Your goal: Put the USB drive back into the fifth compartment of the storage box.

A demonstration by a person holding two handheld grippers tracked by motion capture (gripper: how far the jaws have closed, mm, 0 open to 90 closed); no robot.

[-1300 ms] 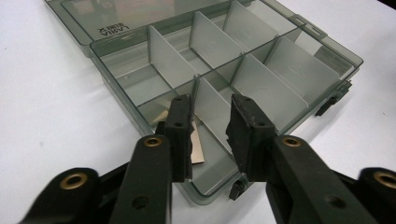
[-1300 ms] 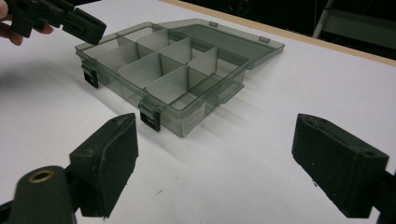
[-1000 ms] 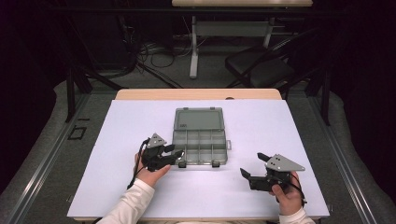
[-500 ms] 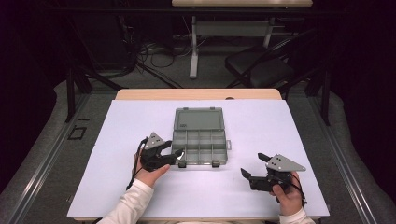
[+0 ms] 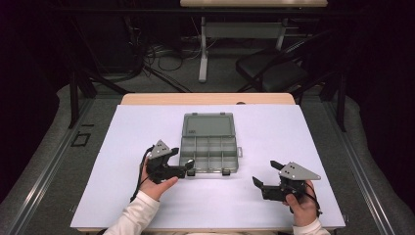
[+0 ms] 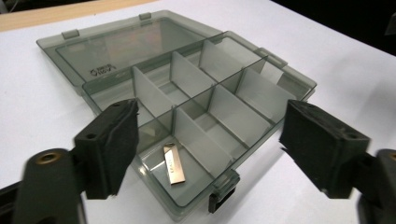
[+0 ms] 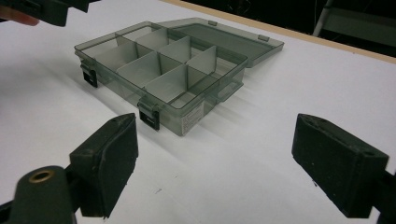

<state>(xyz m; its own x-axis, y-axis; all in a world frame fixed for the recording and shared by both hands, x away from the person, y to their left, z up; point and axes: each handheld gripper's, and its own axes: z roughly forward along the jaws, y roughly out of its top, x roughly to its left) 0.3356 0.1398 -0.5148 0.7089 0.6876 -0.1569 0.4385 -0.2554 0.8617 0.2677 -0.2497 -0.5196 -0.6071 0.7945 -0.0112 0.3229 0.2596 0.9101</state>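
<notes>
A smoky clear organiser box [image 5: 235, 152] lies mid-table with its lid [image 5: 208, 126] folded flat behind it; dividers split it into several compartments. My left gripper [image 5: 188, 168] hovers over its near-left corner. Its jaws have just been opening and stand open [image 6: 210, 137], pressing on nothing. Below them a small flat metal piece [image 6: 174, 164] lies loose in the near-left compartment of the box [image 6: 292, 78]. My right gripper [image 5: 263, 172] rests open at the front right, apart from the box [image 7: 187, 119], with nothing between its jaws [image 7: 215, 163].
White sheet [image 5: 303, 137] covers the table, with a wooden edge [image 5: 205, 99] at the back. Two black latches [image 7: 149, 117] hang on the box's front wall. A chair and table legs stand on the floor beyond.
The left gripper's jaws have spread apart over the box's near-left corner. The right gripper has stayed where it was.
</notes>
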